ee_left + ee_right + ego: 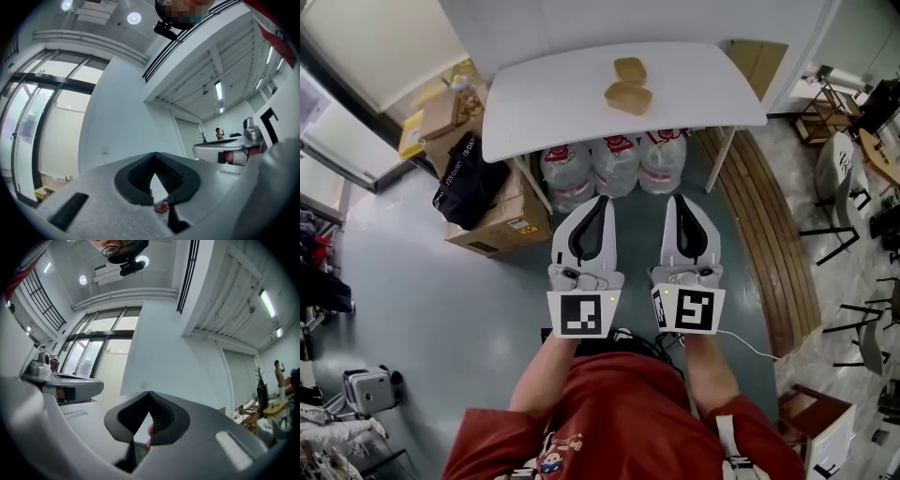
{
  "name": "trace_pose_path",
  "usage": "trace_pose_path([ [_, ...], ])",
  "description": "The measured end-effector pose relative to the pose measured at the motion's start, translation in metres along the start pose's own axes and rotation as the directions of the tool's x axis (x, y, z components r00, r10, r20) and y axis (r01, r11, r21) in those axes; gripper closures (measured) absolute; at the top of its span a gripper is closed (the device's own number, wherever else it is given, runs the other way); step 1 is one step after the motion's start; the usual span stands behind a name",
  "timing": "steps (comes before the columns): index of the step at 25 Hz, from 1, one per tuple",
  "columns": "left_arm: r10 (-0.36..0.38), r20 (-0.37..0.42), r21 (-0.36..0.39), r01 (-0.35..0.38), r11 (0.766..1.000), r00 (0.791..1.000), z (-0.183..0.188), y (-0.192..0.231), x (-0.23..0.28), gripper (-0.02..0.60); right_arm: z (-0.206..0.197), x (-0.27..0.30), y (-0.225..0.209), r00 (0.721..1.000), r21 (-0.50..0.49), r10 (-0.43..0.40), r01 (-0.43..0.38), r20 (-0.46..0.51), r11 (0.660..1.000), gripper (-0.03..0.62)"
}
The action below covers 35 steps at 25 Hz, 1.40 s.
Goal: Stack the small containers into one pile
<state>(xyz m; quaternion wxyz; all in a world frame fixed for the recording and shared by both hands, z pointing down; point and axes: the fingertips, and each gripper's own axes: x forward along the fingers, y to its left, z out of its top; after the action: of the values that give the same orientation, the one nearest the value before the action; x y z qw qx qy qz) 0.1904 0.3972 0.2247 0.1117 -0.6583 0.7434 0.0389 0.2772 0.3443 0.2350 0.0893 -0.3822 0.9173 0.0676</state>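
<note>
Left gripper (601, 200), right gripper (678, 200) clenched, empty, short of table (534, 103). Person should spread jaws early, seat nearer tan container (628, 97) squarely on farther container (629, 69).

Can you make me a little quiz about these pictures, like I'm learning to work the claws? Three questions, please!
1. True or false: the left claw and the right claw are both shut and empty.
2. What stands under the white table? A) water bottles B) a bicycle C) a dog
3. Fill in the gap: ___ small containers lie on the table, next to each other and not piled up yet.

Key: 1 true. 2 A. 3 two.
</note>
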Motion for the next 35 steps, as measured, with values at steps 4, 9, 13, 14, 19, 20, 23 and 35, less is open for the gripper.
trace_pose_path([
  [4, -0.009, -0.016, -0.003, 0.009, 1.0, 1.0, -0.011, 0.006, 0.014, 0.58, -0.008, 0.014, -0.002, 1.0, 0.005, -0.002, 0.002, -0.007, 1.0, 0.592],
  [9, -0.024, 0.004, -0.015, 0.024, 1.0, 1.0, -0.022, 0.02, 0.037, 0.58, -0.019, 0.039, -0.002, 1.0, -0.018, -0.009, 0.009, -0.014, 1.0, 0.592],
  [13, -0.036, 0.009, -0.033, 0.036, 0.999, 0.999, -0.033, 0.04, 0.065, 0.58, -0.028, 0.072, -0.001, 1.0, -0.046, -0.014, 0.013, -0.022, 0.999, 0.592],
  [14, -0.038, 0.011, -0.035, 0.038, 0.999, 0.999, -0.035, 0.047, 0.074, 0.58, -0.029, 0.082, 0.0, 1.0, -0.052, -0.016, 0.014, -0.024, 0.999, 0.592],
  [19, -0.043, 0.021, -0.058, 0.045, 0.997, 0.999, -0.046, 0.087, 0.114, 0.58, -0.035, 0.136, 0.007, 0.999, -0.098, -0.026, 0.023, -0.031, 0.995, 0.592],
  [20, -0.04, 0.02, -0.072, 0.041, 0.997, 0.999, -0.049, 0.097, 0.123, 0.58, -0.036, 0.148, 0.008, 0.999, -0.102, -0.028, 0.024, -0.032, 0.994, 0.592],
  [23, -0.035, 0.034, -0.085, 0.038, 0.996, 0.999, -0.052, 0.12, 0.146, 0.58, -0.04, 0.177, 0.01, 0.999, -0.115, -0.033, 0.028, -0.038, 0.993, 0.592],
  [35, -0.061, 0.051, -0.102, 0.066, 0.993, 0.997, -0.075, 0.176, 0.222, 0.58, -0.06, 0.269, 0.009, 0.997, -0.137, -0.065, 0.059, -0.044, 0.989, 0.592],
])
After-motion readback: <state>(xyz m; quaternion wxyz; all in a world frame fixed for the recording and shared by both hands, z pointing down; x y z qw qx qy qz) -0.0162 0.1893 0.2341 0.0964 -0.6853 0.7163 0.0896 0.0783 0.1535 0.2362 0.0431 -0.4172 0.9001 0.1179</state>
